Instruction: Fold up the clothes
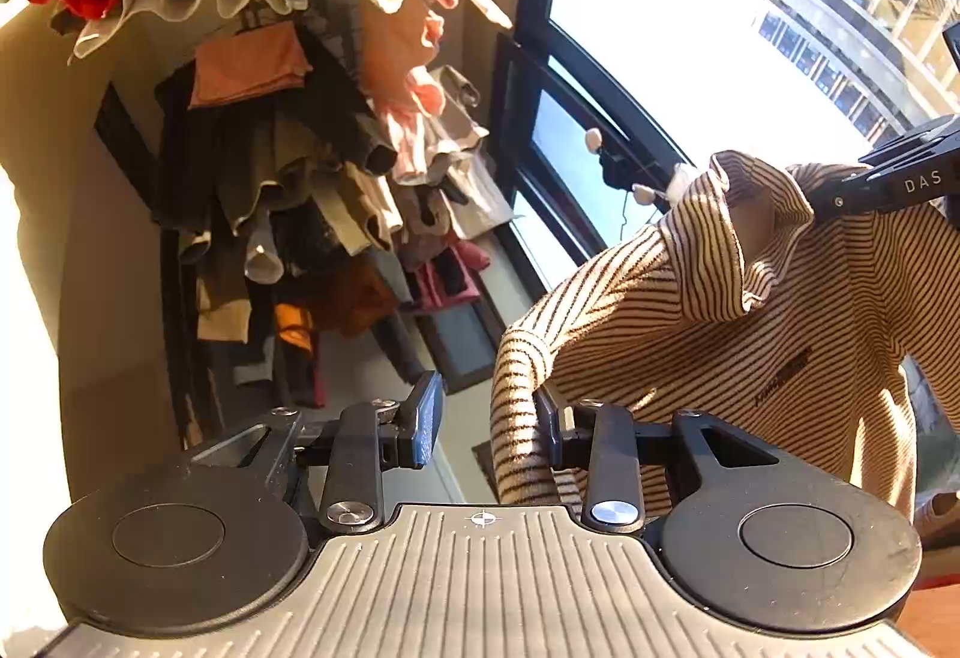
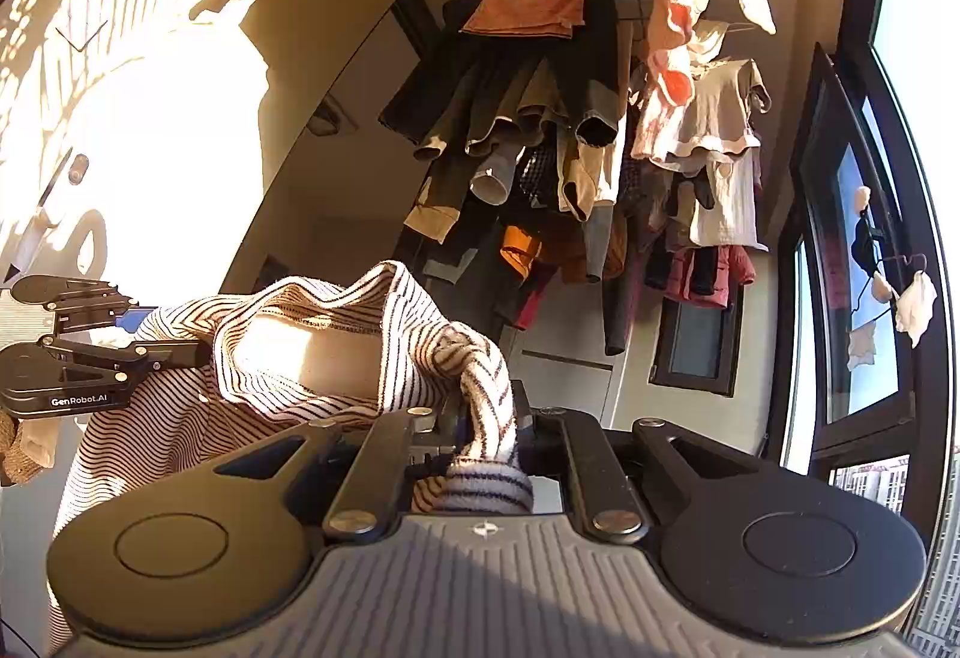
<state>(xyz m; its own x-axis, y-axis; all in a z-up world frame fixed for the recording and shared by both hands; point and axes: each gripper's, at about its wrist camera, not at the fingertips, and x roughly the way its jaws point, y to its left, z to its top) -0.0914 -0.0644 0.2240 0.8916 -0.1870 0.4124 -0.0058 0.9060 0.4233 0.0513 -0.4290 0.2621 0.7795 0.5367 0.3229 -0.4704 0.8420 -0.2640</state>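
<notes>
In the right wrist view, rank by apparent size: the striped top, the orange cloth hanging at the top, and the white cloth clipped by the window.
1. striped top, though nearness to the camera inflates it.
2. orange cloth.
3. white cloth, smallest; it hangs farther off, so true size is unsure.

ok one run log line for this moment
stage: lifting | item: striped top | left gripper: open, fabric beside one finger | right gripper: shut on fabric | backdrop: hanging clothes

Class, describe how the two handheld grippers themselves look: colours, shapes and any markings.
Both are matte black. Each has a ribbed grey base with a small crosshair mark, two round discs and angular link arms with silver screws. The left gripper has blue-grey pads and reads "GenRobot.AI" in the right view; the right gripper shows "DAS". No cables show.
</notes>
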